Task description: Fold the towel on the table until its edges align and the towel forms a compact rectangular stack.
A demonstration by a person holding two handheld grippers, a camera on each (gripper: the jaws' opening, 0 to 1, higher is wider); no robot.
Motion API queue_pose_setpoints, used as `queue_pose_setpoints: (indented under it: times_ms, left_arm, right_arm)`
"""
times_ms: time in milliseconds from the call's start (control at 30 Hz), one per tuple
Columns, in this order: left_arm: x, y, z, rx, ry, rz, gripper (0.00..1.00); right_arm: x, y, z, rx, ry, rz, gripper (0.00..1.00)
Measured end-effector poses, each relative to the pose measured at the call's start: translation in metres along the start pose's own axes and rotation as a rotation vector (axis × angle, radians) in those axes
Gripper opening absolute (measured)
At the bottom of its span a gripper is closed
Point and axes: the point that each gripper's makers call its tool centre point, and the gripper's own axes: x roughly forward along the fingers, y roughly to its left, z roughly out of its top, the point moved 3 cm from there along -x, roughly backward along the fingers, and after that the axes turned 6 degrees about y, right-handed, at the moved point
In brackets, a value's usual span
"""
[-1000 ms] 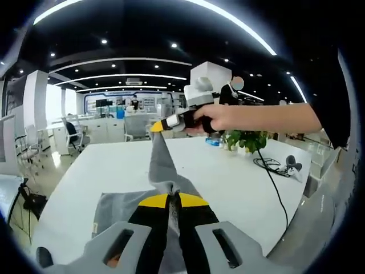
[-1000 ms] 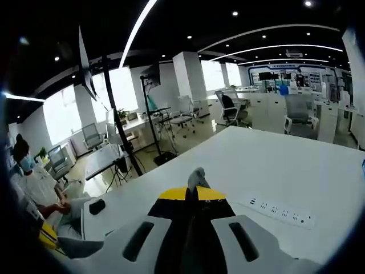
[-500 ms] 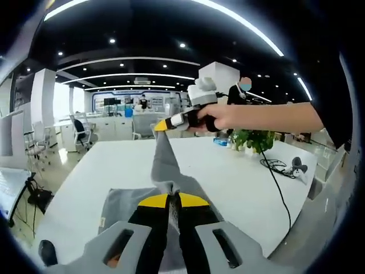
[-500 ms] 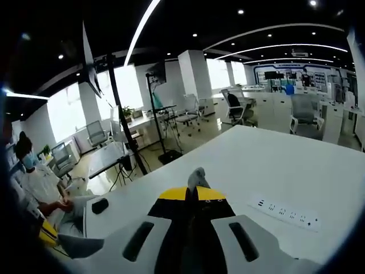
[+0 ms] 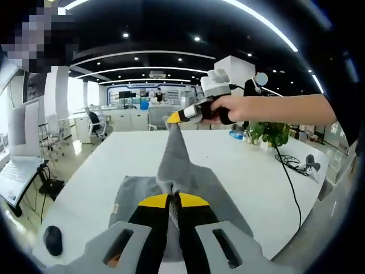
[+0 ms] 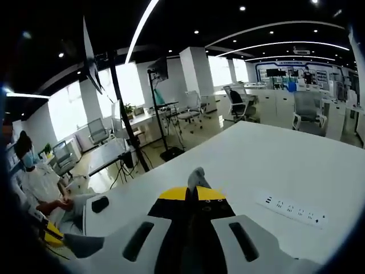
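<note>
Since a second ago we've swung sideways; both grippers stay clamped on the towel (image 5: 177, 171), stretched lengthwise from left gripper (image 5: 174, 197) to right gripper (image 5: 175, 118); right gripper view adds a power strip (image 6: 291, 208).

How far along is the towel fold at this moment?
Done: both corners are gripped. The left gripper and right gripper are each shut on the grey towel, stretching one edge taut above the white table. In hand: lifting that edge, the rest lying on the table. Left: laying it over, aligning edges, forming the compact stack.

Bright, even light falls from the ceiling strips (image 5: 268, 34) overhead; windows (image 6: 68, 111) blow out white, and straight lines bow near them.
</note>
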Motion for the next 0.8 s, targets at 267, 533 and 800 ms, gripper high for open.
queue_pose_setpoints:
  times_ms: [267,533,800]
  left_arm:
    - [0.004,0.006,-0.007,0.002,0.012,0.022,0.05]
    - [0.000,0.013,-0.002,-0.006,-0.021,0.041,0.03]
    - [-0.001,0.021,0.003,0.003,-0.064,0.029,0.01]
  right_arm:
    - [0.008,0.006,-0.005,0.010,0.012,-0.012,0.01]
    - [0.019,0.020,-0.002,0.020,0.010,-0.022,0.01]
    - [0.032,0.027,-0.008,0.017,0.031,-0.021,0.01]
